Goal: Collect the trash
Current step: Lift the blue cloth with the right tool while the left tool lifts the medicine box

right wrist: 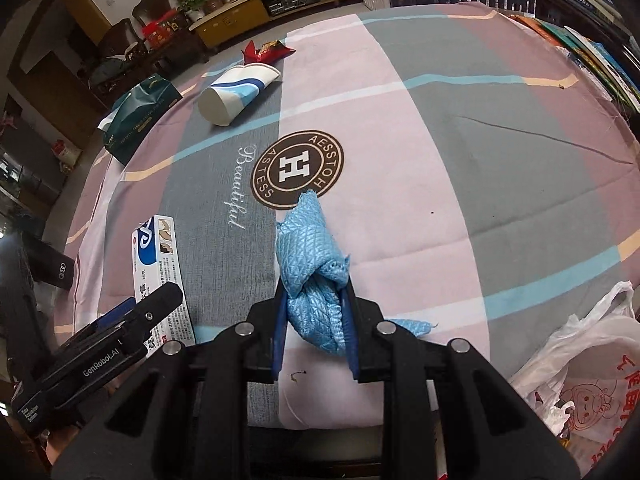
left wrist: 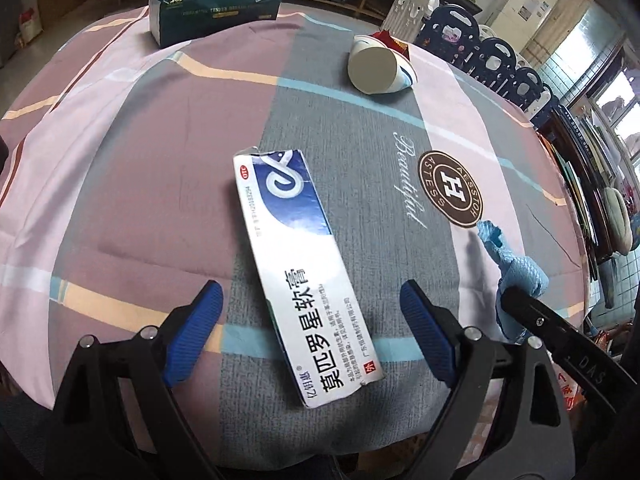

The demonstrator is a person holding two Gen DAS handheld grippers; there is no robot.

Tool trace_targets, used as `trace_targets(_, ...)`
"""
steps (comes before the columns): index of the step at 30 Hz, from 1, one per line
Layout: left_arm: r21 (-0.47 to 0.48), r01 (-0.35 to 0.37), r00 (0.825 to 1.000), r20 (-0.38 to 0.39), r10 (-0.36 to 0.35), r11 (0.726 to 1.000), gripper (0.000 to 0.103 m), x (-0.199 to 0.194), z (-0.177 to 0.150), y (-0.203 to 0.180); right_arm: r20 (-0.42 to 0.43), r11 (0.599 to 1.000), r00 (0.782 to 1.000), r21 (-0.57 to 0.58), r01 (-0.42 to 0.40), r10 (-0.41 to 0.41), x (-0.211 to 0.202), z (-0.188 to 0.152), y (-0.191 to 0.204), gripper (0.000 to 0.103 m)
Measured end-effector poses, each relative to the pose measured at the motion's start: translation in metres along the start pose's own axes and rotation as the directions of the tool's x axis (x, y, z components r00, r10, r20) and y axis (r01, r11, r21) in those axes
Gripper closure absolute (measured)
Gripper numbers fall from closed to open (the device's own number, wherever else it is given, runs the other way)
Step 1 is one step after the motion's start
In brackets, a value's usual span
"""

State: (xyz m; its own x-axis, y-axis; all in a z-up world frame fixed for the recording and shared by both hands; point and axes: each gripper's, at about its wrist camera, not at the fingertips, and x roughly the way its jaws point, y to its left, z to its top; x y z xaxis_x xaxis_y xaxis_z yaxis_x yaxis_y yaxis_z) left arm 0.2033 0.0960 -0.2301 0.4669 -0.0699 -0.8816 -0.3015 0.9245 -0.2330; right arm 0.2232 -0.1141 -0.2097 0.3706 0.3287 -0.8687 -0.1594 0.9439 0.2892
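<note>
Blue quilted crumpled cloth (right wrist: 312, 280) sits pinched between the right gripper (right wrist: 314, 332) pads above the striped tablecloth (right wrist: 420, 152). At its nine o'clock the left gripper (left wrist: 312, 332) gapes wide around the white-and-blue cardboard ointment box (left wrist: 296, 264), not touching it. A squashed white paper cup (left wrist: 376, 70) lies at twelve o'clock.

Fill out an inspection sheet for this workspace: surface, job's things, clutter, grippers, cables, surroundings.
Surface: striped cloth with a brown round logo covers the table.
Job's things: white and blue ointment box lying flat; paper cup on its side; red wrapper beyond the cup; blue crumpled cloth; white plastic bag at the table's near right edge.
Clutter: dark green tissue pack at the far edge.
Grippers: left gripper open, straddling the box's near end, pads clear of it; right gripper shut on the blue crumpled cloth.
Cables: nothing seen.
Surroundings: low cabinet, chairs, dark fence panels behind the table.
</note>
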Motion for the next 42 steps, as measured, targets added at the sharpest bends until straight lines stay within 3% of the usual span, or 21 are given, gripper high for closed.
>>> trace_targets(5,0.025,-0.024,1.0,0.001,0.024,0.999,0.014,0.001,-0.001,-0.005,-0.001,1.0,1.0,-0.023,0.019,-0.019,0.004,-0.002,0.01,0.078)
trace_targets(9,0.015,-0.061,0.998,0.023,0.061,0.998,0.033,-0.001,0.0,-0.003,-0.001,0.999,0.999,-0.039,0.032,-0.032,0.006,-0.004,0.015,0.078)
trace_targets(14,0.003,-0.047,0.998,0.039,0.047,0.999,0.058,-0.003,0.0,0.001,-0.009,0.998,0.999,-0.043,0.037,-0.038,0.009,-0.006,0.019,0.078)
trace_targets(20,-0.006,-0.045,0.997,0.054,0.045,0.999,0.059,-0.005,-0.001,0.001,-0.012,0.998,0.999,-0.043,0.045,-0.045,0.012,-0.009,0.02,0.078)
trace_targets(25,-0.027,-0.047,0.99,0.13,0.051,0.999,0.064,-0.019,0.0,0.004,-0.005,0.998,0.999,-0.041,0.049,-0.05,0.013,-0.01,0.02,0.078)
trace_targets(31,-0.044,-0.053,0.984,0.166,0.06,0.998,0.066,-0.027,0.001,0.006,0.003,0.998,0.999,-0.046,0.053,-0.053,0.012,-0.01,0.021,0.078)
trace_targets(42,-0.038,-0.063,0.982,0.173,0.068,0.997,0.066,-0.027,0.001,0.007,-0.006,0.997,0.998,-0.057,0.056,-0.056,0.015,-0.012,0.025,0.078)
